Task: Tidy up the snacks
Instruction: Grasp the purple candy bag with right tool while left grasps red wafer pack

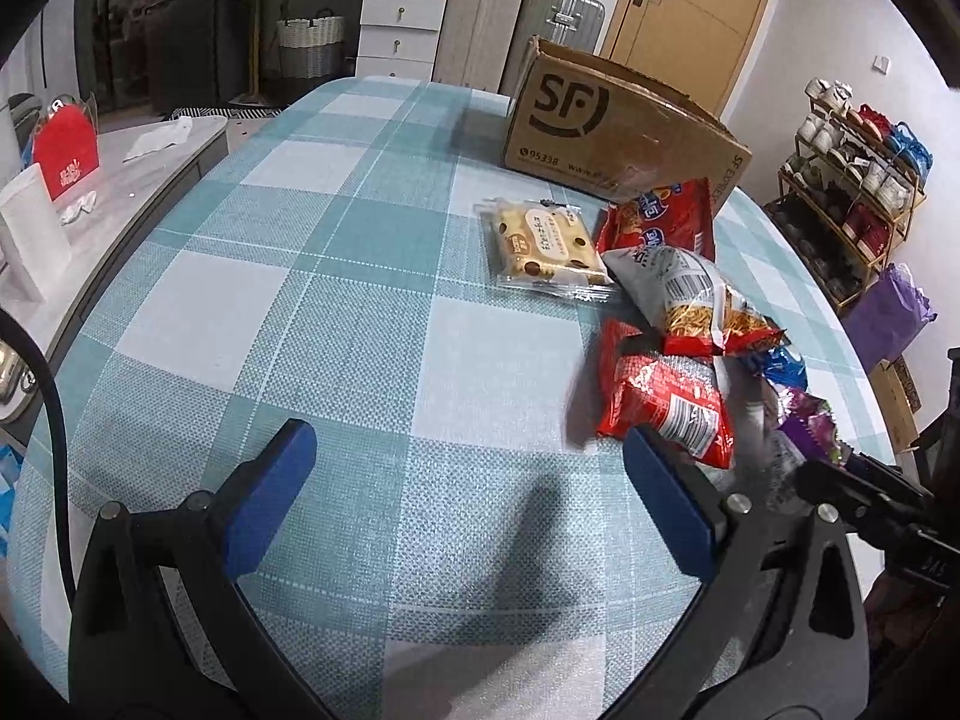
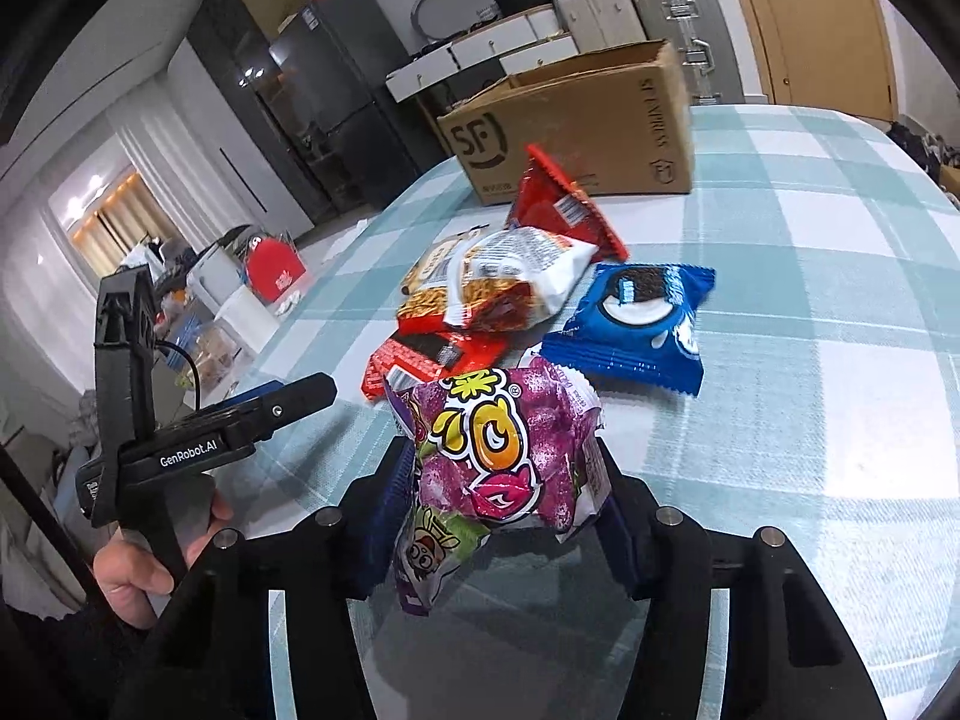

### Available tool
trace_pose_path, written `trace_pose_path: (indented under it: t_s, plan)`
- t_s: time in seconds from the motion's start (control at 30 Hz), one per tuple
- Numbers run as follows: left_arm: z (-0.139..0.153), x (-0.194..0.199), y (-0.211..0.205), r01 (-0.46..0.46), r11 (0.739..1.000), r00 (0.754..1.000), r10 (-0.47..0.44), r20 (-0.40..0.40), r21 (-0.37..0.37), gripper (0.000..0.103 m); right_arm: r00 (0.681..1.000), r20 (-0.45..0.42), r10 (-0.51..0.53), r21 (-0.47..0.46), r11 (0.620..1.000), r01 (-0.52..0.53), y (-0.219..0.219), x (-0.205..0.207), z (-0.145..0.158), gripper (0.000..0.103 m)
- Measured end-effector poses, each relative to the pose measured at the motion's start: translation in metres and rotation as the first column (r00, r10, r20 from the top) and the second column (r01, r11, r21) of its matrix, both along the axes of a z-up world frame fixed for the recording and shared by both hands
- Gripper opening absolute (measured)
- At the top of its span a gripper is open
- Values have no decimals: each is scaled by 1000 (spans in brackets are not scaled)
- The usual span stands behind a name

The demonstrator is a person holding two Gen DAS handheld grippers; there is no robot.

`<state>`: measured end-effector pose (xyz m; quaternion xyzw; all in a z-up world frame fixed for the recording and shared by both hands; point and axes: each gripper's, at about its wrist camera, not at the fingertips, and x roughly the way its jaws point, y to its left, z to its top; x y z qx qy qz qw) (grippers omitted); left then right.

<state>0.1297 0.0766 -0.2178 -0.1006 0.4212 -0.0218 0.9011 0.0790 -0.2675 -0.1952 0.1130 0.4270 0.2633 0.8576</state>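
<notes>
My right gripper (image 2: 504,480) is shut on a purple snack bag (image 2: 498,456), which it holds just above the checked tablecloth (image 2: 810,300). Beyond it lies a pile: a blue cookie pack (image 2: 636,324), a white noodle-snack bag (image 2: 504,282) and red bags (image 2: 558,204). An open cardboard box (image 2: 576,126) stands at the far end. My left gripper (image 1: 468,441) is open over bare cloth, nothing between its blue pads (image 1: 270,498). To its right are a red bag (image 1: 666,402) and, farther off, a clear biscuit pack (image 1: 540,246).
A grey side table (image 1: 150,180) with a red carton (image 1: 63,150) stands left of the table. At the right are a shoe rack (image 1: 852,192) and a purple bag (image 1: 888,312). Suitcases (image 1: 522,30) and drawers line the back wall.
</notes>
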Motion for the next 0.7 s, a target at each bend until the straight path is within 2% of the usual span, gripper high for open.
trace_pose_path:
  t_s: [0.3, 0.4, 0.5, 0.7]
  plan:
    - [-1, 3, -13, 35, 998, 999, -35, -8, 45, 102, 999, 37, 7, 59, 998, -9, -16, -15, 6, 57]
    - [4, 4, -28, 87, 996, 996, -87, 7, 28, 102, 998, 61, 3, 89, 996, -9, -22, -18, 10, 57]
    - [6, 17, -54, 173, 985, 985, -173, -18, 24, 102, 997, 80, -17, 141, 990, 6, -33, -20, 13, 57]
    - [3, 44, -86, 232, 972, 971, -229, -64, 43, 102, 995, 81, -51, 207, 978, 33, -53, -21, 14, 57]
